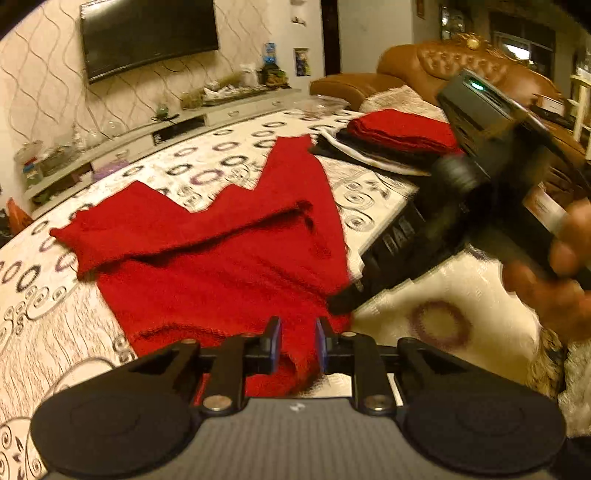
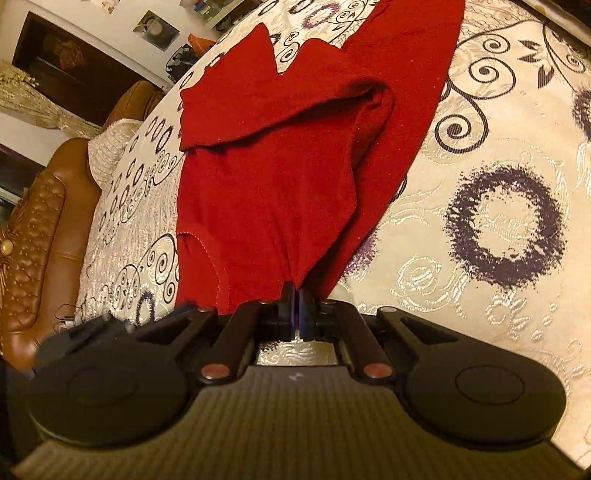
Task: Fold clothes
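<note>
Left wrist view: a red sweater (image 1: pixel 236 258) lies spread on a worktop covered by a cream cloth with dark ring and swirl patterns (image 1: pixel 443 325). One sleeve is folded across the body toward the left; the other sleeve runs away toward the far side. The left claw (image 1: pixel 297 345) sits at the near edge of the sweater. Its jaws stand a little apart, with a bunched fold of red fabric between them; whether the pads press on it cannot be told. To the right, the right claw (image 1: pixel 341 304) reaches down to the sweater's right edge, blurred, with a hand (image 1: pixel 554 273) on its grip. At the far right of the worktop a stack of folded clothes (image 1: pixel 399 136) rests, red on top, dark and white beneath. Beyond it stands a brown leather sofa (image 1: pixel 443 62). A television (image 1: pixel 147 33) hangs on the far wall above a long low shelf (image 1: pixel 166 125) holding small items.

Right wrist view: the right claw (image 2: pixel 297 306) is closed together on a pinch of the sweater's (image 2: pixel 273 173) edge, the fabric rising in a ridge from the tips. The folded sleeve lies across the body farther away. The patterned cloth (image 2: pixel 498 221) fills the right. A brown sofa (image 2: pixel 33 229) stands at the left.
</note>
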Tool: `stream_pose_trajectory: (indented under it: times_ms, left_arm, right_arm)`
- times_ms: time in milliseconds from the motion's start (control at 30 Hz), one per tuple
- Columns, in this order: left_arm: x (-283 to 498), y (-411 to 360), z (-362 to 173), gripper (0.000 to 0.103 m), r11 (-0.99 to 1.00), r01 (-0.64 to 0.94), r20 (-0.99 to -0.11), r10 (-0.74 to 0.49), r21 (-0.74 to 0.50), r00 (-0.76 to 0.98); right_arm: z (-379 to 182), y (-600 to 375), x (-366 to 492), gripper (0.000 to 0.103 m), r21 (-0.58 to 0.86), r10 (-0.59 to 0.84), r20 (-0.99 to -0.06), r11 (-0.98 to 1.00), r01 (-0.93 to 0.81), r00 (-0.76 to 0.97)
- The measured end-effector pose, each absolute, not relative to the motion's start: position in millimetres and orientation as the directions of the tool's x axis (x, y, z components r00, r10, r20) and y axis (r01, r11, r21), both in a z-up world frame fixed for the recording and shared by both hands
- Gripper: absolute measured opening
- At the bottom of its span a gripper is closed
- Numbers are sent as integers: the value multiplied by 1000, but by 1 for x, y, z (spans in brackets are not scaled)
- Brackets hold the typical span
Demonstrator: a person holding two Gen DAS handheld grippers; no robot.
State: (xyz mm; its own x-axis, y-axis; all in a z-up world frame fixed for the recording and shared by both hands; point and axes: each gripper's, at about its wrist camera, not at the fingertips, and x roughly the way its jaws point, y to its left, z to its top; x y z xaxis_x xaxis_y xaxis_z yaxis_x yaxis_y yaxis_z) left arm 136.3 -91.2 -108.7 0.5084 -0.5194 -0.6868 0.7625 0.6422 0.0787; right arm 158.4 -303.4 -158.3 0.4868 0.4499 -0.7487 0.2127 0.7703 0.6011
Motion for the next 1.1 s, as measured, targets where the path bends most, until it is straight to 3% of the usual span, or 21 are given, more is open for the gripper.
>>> stream_pose_trajectory:
  times_ms: [167, 233, 333, 433, 567, 767, 967, 1000, 1033, 1067, 1100]
  left_arm:
    - [164, -115, -134, 20, 653, 757, -739, -519, -19, 429]
    - [165, -112, -138, 19, 656, 754, -733, -529, -35, 426]
    - [170, -104, -142, 19, 661, 747, -730, -545, -73, 412]
    - [163, -103, -145, 19, 661, 749, -722, -539, -43, 434]
    - [163, -104, -146, 18, 673, 737, -716, -541, -55, 441]
    - [163, -104, -145, 18, 689, 720, -711, -545, -77, 445]
    - [164, -101, -146, 18, 693, 715, -707, -553, -97, 440]
    - [164, -101, -147, 18, 693, 715, -708, -554, -99, 439]
    - [164, -101, -147, 18, 692, 715, -707, -554, -99, 439]
    - [164, -102, -147, 18, 692, 716, -707, -554, -97, 440]
    - [163, -102, -147, 18, 692, 716, -707, -553, -94, 441]
  right_arm:
    - [-156, -307, 160, 6, 579, 431, -766, 785, 221, 478]
    - [-145, -316, 159, 14, 545, 394, -776, 811, 210, 493]
    - [-115, -323, 177, 16, 494, 350, -736, 863, 106, 580]
    - [-90, -301, 224, 44, 393, 362, -696, 915, -93, 621]
    - [-87, -231, 303, 49, 290, 429, -691, 902, -321, 582]
    - [-112, -121, 365, 49, 31, 382, -748, 837, -546, 543]
    - [-130, -76, 361, 46, -239, 242, -748, 771, -590, 619]
    - [-134, -73, 359, 41, -284, 211, -746, 757, -589, 631]
    - [-138, -71, 358, 22, -326, 183, -745, 739, -589, 641]
    - [-140, -72, 358, 12, -351, 165, -741, 731, -585, 651]
    - [-141, -75, 359, 12, -366, 153, -736, 729, -578, 660]
